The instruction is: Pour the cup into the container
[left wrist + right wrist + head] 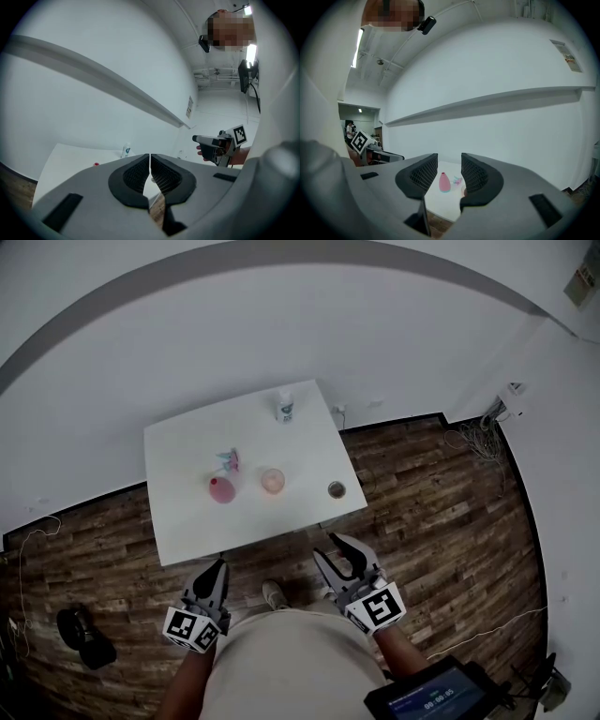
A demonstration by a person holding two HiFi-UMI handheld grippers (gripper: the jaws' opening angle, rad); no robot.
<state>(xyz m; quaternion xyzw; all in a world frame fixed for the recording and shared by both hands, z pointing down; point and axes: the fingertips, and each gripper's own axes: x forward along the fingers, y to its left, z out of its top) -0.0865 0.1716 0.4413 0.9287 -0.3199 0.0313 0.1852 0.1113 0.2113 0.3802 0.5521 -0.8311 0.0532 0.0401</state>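
Right hand-held gripper (323,544) faces pink bottle (222,488) beside cup (273,481).

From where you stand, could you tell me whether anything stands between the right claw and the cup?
Nothing visible does. The right claw hangs off the table's near edge, with only bare tabletop up to the cup. The container stands clear to the cup's right.

cup (273,481) contents too small | white bottle (286,407) label unreadable
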